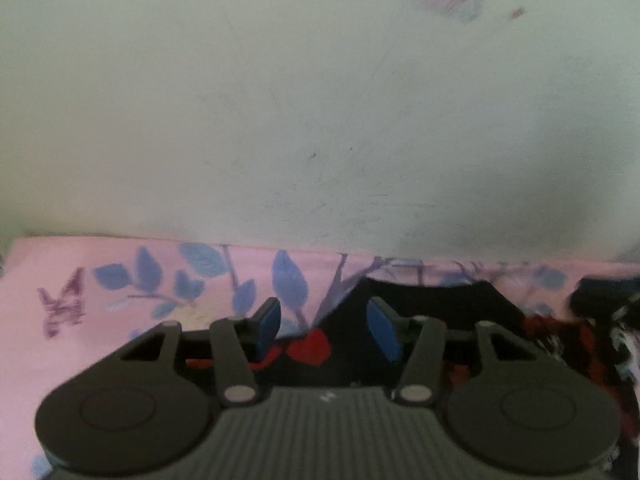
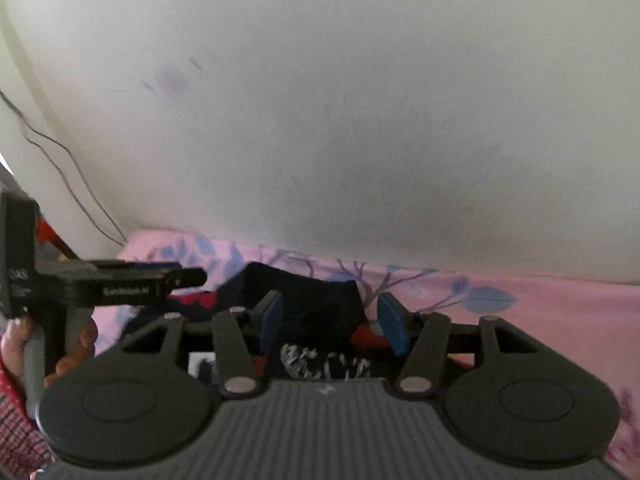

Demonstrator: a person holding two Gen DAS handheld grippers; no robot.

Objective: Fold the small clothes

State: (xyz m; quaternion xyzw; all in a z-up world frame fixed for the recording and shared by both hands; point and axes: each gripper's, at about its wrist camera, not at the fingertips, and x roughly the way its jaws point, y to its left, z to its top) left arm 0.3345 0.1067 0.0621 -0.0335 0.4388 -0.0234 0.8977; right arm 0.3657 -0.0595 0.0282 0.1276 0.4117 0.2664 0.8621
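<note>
A small black garment [image 1: 432, 304] with red and white prints lies on a pink bedsheet [image 1: 100, 280] patterned with blue leaves. In the left wrist view my left gripper [image 1: 326, 328] hovers over the garment's left edge, its blue pads [image 1: 268, 326] apart and nothing pinched between them. The right wrist view shows my right gripper [image 2: 332, 322] open over the same black garment [image 2: 316, 300], with cloth visible below the gap between the pads. The left gripper [image 2: 192, 278] appears side-on at the left, held by a hand [image 2: 86, 336]. Both frames are blurred.
A pale wall [image 1: 280, 100] rises directly behind the far edge of the bed. A thin dark cable [image 2: 68, 176] runs down the wall at the left. Pink sheet [image 2: 540, 304] extends to the right. A red checked sleeve [image 2: 16, 420] shows at the lower left.
</note>
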